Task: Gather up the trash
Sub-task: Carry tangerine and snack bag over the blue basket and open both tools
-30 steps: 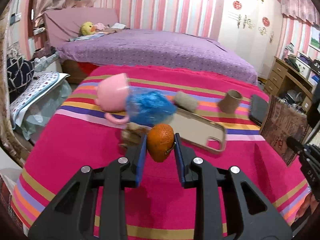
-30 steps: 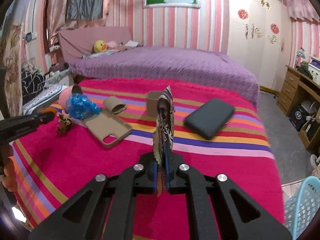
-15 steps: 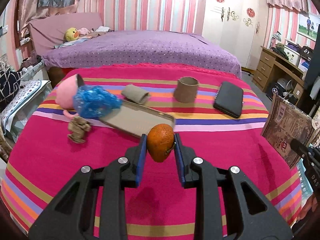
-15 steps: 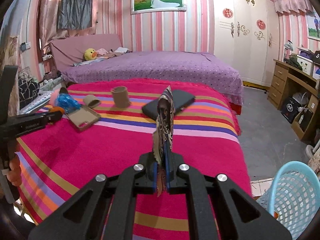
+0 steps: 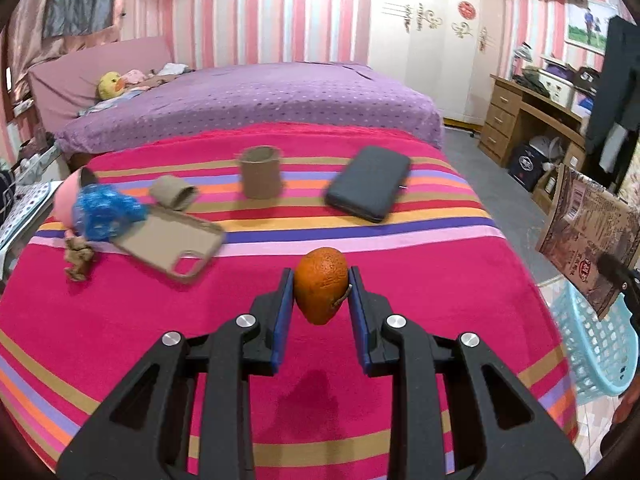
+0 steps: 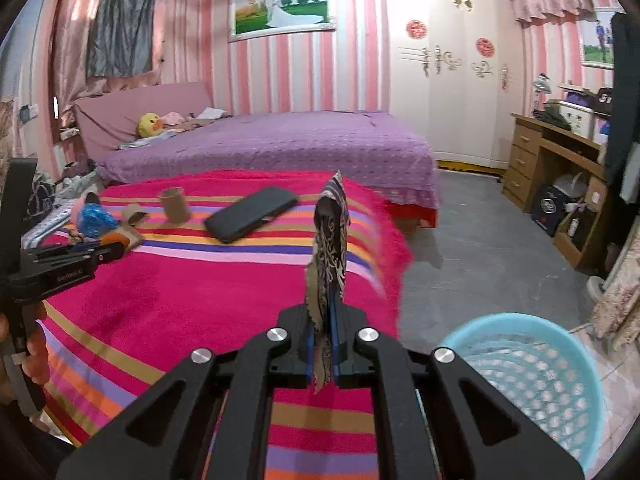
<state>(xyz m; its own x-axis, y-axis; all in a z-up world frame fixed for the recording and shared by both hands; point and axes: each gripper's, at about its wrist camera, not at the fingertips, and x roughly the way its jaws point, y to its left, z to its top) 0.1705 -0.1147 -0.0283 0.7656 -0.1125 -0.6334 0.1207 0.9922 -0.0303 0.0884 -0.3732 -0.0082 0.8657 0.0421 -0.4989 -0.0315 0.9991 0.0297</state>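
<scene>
My left gripper [image 5: 320, 292] is shut on a small orange fruit [image 5: 321, 285], held above the pink striped blanket [image 5: 160, 320]. My right gripper [image 6: 323, 320] is shut on a flat brown patterned wrapper [image 6: 329, 248], which stands upright between the pads and also shows at the right edge of the left wrist view, wrapper [image 5: 584, 236]. A light blue mesh basket [image 6: 536, 376] stands on the floor off the bed's right corner, just right of the right gripper; basket [image 5: 596, 344] appears below the wrapper. The left gripper [image 6: 116, 246] sits far left in the right wrist view.
On the blanket lie a blue crumpled bag [image 5: 106, 212] against a pink cup [image 5: 68, 200], a tan phone case [image 5: 172, 244], two cardboard tubes [image 5: 260, 178], a dark wallet [image 5: 368, 188] and a brown scrap [image 5: 78, 260]. A wooden desk [image 6: 560, 168] stands at right.
Both grippers have swept to the right across the bed with their loads held. The blanket items have slid leftward in view, and the blue basket has come into view at right.
</scene>
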